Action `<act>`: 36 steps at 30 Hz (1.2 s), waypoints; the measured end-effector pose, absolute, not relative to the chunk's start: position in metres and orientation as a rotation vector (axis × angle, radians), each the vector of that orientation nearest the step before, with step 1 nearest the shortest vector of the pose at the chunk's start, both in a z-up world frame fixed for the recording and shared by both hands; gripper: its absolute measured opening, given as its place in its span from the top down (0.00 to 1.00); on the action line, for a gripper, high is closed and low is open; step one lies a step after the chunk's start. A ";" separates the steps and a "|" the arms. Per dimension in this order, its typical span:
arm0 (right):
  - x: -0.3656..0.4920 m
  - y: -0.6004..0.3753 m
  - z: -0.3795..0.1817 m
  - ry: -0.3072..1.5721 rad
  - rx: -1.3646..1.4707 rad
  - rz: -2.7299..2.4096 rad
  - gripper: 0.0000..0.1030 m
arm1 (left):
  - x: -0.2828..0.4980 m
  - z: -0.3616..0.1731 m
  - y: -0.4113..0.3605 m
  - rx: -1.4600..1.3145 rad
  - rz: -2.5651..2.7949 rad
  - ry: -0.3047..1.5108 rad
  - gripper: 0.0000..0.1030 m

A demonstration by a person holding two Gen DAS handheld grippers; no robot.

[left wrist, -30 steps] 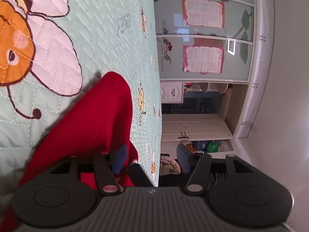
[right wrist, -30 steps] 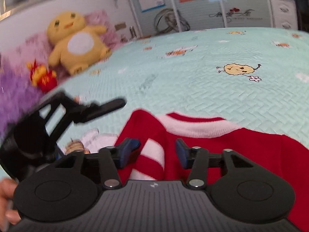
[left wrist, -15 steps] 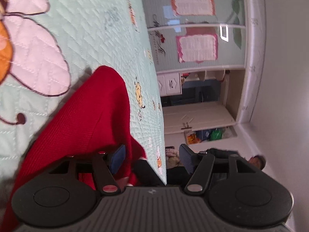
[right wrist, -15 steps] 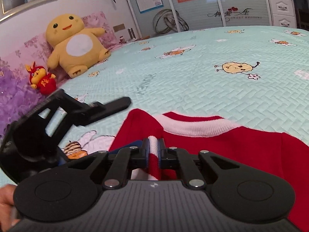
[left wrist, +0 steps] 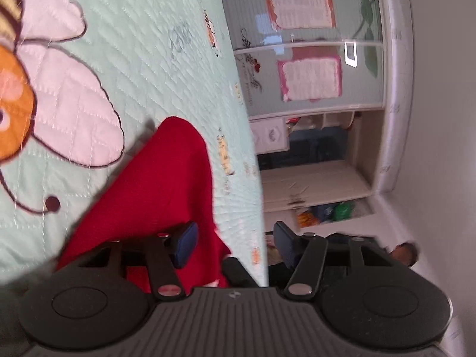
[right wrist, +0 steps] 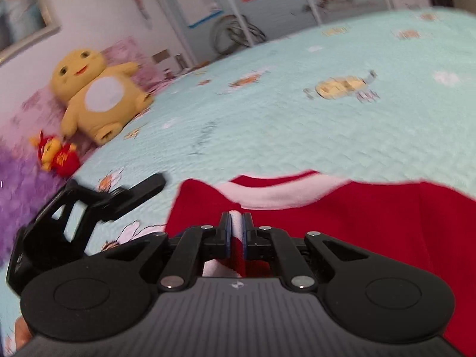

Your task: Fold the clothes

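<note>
A red knitted sweater [right wrist: 357, 223] with a white band lies on the mint quilted bedspread [right wrist: 297, 125]. My right gripper [right wrist: 237, 232] is shut on a red-and-white striped cuff of the sweater and holds it just above the cloth. In the left wrist view the camera is rolled sideways. The red sweater [left wrist: 160, 184] lies under my left gripper [left wrist: 235, 241], which is open, with one blue pad [left wrist: 186, 244] over the cloth. The left gripper also shows in the right wrist view [right wrist: 89, 205], to the left of the sweater.
A yellow plush toy [right wrist: 98, 95] and a small red plush [right wrist: 56, 154] sit at the head of the bed by purple pillows. A wardrobe with sliding doors [left wrist: 312, 59] stands past the bed's edge. A large bee print [left wrist: 44, 89] marks the bedspread.
My right gripper closed on the striped cuff and has lifted slightly with it; the view is blurred by motion. My left gripper stays open over the red cloth and has shifted a little.
</note>
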State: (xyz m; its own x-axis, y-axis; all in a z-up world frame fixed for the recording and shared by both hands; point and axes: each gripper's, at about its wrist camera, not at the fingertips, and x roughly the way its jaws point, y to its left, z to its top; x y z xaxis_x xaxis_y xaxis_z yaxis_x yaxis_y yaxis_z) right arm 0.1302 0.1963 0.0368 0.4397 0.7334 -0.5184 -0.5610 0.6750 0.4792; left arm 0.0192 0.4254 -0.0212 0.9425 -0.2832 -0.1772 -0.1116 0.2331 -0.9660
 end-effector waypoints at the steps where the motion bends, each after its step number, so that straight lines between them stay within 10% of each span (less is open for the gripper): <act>1: 0.134 0.194 0.034 0.780 0.279 0.827 0.94 | 0.021 -0.020 0.423 -1.308 -0.119 0.364 0.44; 30: 0.156 0.177 0.014 0.877 0.519 0.843 0.89 | 0.040 0.001 0.407 -1.167 -0.168 0.706 0.42; 36: 0.162 0.175 0.007 0.897 0.532 0.799 0.89 | 0.043 0.006 0.404 -1.076 -0.164 0.712 0.86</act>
